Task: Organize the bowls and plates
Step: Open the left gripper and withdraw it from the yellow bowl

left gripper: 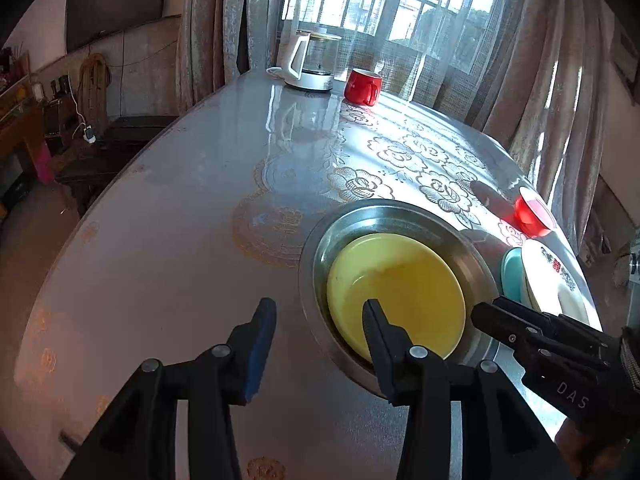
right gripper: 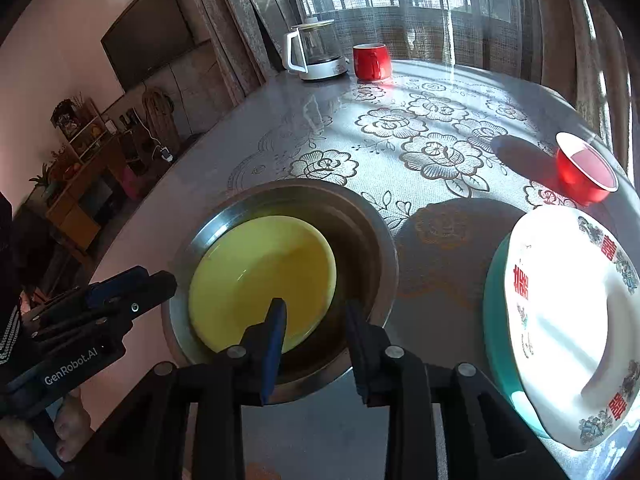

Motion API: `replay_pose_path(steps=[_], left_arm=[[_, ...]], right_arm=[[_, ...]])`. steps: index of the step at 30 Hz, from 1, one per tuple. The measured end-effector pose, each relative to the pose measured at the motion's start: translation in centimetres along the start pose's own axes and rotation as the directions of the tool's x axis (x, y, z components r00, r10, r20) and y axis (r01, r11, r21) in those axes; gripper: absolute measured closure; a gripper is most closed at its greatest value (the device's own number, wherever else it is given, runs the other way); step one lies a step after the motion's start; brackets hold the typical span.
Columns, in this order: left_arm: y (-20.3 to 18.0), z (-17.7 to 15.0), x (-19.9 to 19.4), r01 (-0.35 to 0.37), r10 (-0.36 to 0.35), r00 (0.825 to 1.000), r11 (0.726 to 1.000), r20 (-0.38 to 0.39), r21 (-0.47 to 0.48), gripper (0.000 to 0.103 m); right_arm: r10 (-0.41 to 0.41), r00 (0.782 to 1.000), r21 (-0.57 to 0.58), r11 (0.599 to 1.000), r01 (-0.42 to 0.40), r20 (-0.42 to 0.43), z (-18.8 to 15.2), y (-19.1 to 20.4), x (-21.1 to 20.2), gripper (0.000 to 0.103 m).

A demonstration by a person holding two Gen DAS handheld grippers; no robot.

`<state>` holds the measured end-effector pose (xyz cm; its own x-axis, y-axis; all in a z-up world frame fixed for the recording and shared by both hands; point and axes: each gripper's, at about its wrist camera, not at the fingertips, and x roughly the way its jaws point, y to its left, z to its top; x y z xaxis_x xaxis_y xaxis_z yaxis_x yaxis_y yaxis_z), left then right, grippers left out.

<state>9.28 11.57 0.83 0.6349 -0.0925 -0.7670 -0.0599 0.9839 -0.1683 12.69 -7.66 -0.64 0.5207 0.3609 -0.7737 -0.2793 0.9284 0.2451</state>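
Observation:
A yellow plate (left gripper: pixel 396 292) lies inside a round metal dish (left gripper: pixel 384 216) on the table; both also show in the right wrist view, the plate (right gripper: pixel 260 276) and the dish (right gripper: pixel 360 216). My left gripper (left gripper: pixel 320 312) is open and empty, its right finger over the plate's near edge. My right gripper (right gripper: pixel 316 312) is open and empty over the dish's near rim; it also shows in the left wrist view (left gripper: pixel 488 312). A white patterned plate (right gripper: pixel 568 320) lies on a teal plate (right gripper: pixel 494 320) to the right. A small red bowl (right gripper: pixel 584 168) stands beyond them.
A white and glass kettle (right gripper: pixel 316 52) and a red mug (right gripper: pixel 372 62) stand at the table's far edge by the curtained window. The table (right gripper: pixel 440 152) has a floral lace cloth under a clear cover. A TV and shelves are at left.

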Motion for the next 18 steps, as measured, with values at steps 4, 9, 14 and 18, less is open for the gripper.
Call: replay_pose_path(steps=[4,9,14,18], left_arm=[[-0.3,-0.7,-0.9,-0.063,0.063,0.997,0.998,0.044,0.000,0.046],[-1.1,-1.4,-2.6,-0.164,0.160,0.977,0.986,0.143,0.023,0.033],[-2.0,-1.9,-3.9,-0.190,0.178,0.963,0.981,0.201,0.040,0.025],[-3.0,-2.1,-4.3,-0.205,0.185,0.957,0.976,0.223,0.070,0.025]], right_arm=[[0.032,0.999,0.009,0.999,-0.032,0.036,-0.3,-0.2,-1.0,0.065],[0.020,0.989,0.007,1.000,-0.021,0.149,-0.8,-0.9,-3.3,0.058],[0.043,0.982,0.047,0.998,-0.052,0.185,-1.1,-2.6,-4.8,0.046],[0.044,0.982,0.073,0.996,-0.058,0.183,-1.6,-3.9,-5.5,0.046]])
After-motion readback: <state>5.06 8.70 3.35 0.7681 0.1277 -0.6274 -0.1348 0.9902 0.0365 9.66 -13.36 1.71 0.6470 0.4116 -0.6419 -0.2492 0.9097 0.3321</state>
